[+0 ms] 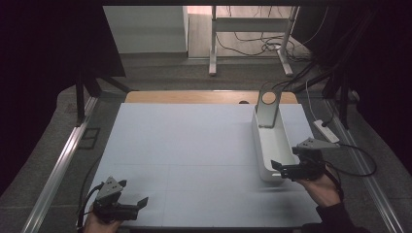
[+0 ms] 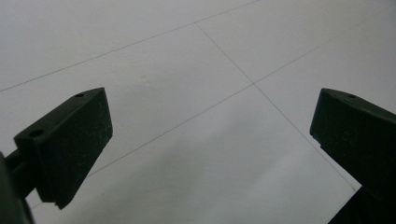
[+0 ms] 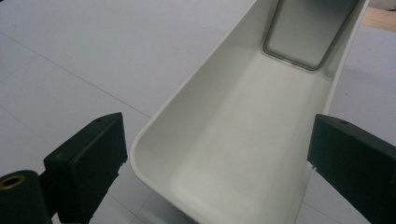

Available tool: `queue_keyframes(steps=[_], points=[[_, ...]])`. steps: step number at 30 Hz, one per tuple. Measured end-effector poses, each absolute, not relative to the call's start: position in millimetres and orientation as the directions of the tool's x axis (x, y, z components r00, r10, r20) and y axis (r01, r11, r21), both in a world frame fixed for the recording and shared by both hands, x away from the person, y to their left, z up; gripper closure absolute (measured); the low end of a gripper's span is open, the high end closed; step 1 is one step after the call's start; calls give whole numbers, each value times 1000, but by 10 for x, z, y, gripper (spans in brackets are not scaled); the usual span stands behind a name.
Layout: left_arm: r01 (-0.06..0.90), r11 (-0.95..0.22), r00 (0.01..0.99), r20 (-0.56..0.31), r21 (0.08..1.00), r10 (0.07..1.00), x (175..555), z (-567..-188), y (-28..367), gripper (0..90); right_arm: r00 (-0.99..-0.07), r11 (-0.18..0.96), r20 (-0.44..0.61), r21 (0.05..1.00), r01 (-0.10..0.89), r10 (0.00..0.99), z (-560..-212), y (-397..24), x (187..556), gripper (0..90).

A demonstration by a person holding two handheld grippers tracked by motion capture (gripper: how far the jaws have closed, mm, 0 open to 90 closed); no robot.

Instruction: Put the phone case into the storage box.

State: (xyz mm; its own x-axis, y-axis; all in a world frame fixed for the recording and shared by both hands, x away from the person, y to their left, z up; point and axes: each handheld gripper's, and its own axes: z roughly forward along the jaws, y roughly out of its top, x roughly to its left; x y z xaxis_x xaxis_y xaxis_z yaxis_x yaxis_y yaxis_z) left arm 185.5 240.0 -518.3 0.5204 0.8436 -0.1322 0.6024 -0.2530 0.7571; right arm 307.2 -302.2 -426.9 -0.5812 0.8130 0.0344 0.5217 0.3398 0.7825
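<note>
Between spread jaws of right hand-held gripper [image 3: 219, 154]: white trough [image 3: 243, 140] near end, seemingly untouched.

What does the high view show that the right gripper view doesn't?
High view alone: the left claw low at the left over the white table mat, the wooden table edge, the grey metal handle plate with a round hole standing at the bin's far end, and floor cables.

Right gripper view alone: the bare inside of the long white plastic bin close up.

Both: the bin, the mat, and the right claw open at the bin's near end.
</note>
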Motion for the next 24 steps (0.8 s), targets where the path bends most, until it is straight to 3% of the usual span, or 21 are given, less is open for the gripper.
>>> queue_keyframes(steps=[24], points=[[606, -251, 518, -135, 755, 844, 1860, -5185, 2402, 0, -533, 297, 49, 785, 544, 845, -4352, -3251, 2721, 32]])
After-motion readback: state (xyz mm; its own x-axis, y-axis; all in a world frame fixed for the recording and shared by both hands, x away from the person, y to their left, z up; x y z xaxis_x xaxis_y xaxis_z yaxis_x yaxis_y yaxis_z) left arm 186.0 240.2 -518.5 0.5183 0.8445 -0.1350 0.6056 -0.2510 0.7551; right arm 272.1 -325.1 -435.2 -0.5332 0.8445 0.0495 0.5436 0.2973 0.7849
